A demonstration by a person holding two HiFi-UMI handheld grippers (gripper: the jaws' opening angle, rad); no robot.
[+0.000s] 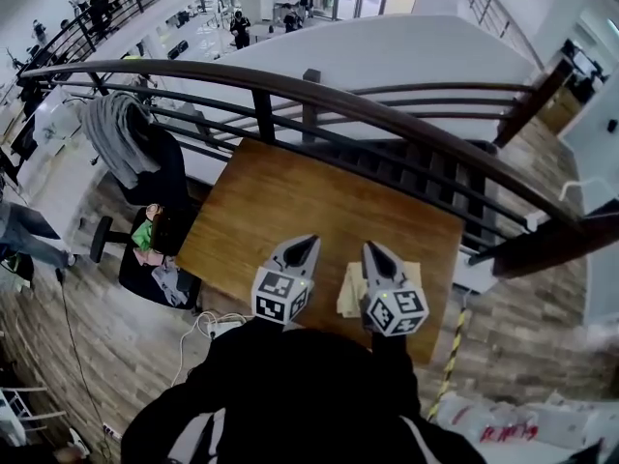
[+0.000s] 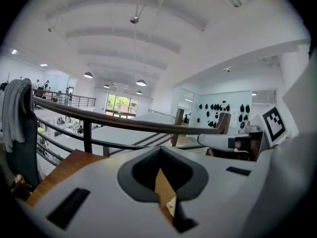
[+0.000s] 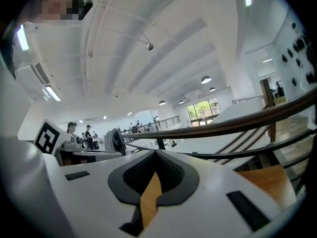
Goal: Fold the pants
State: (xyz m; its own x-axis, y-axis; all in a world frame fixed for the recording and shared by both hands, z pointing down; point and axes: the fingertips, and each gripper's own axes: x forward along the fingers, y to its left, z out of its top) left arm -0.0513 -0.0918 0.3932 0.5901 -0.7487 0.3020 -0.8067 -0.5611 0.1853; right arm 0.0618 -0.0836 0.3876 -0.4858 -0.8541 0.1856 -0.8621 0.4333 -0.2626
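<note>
Pants (image 1: 350,290) check: is that the pale bundle on the desk (image 1: 290,196), down by the near edge toward the right corner? Looks like it's folded up into a compact stack already, or am I off? (foldnoob)

Yeah, I'd call that the pants, and to me the fold looks pretty much done. Both tools hang above the near edge, side by side and apart. The left gripper (image 1: 309,242) has its fingers pressed together with nothing in them; in its own view you only see desk wood through the slot. Same for the right gripper (image 1: 370,247): fingers tight together, nothing pinched. (rigguy)

So which one's closer if they want to tidy it? (foldnoob)

Right one, easily. In the head view it sits straight over the bundle and hides part of it, while the left is off to the side over bare wood. Catch is, both gripper views look out at the railing (image 1: 319,90), so the fingers aim across the desk toward the far edge and the pants lie below and behind the tips. Long axis I can't really call, too much is covered. (rigguy)
</note>
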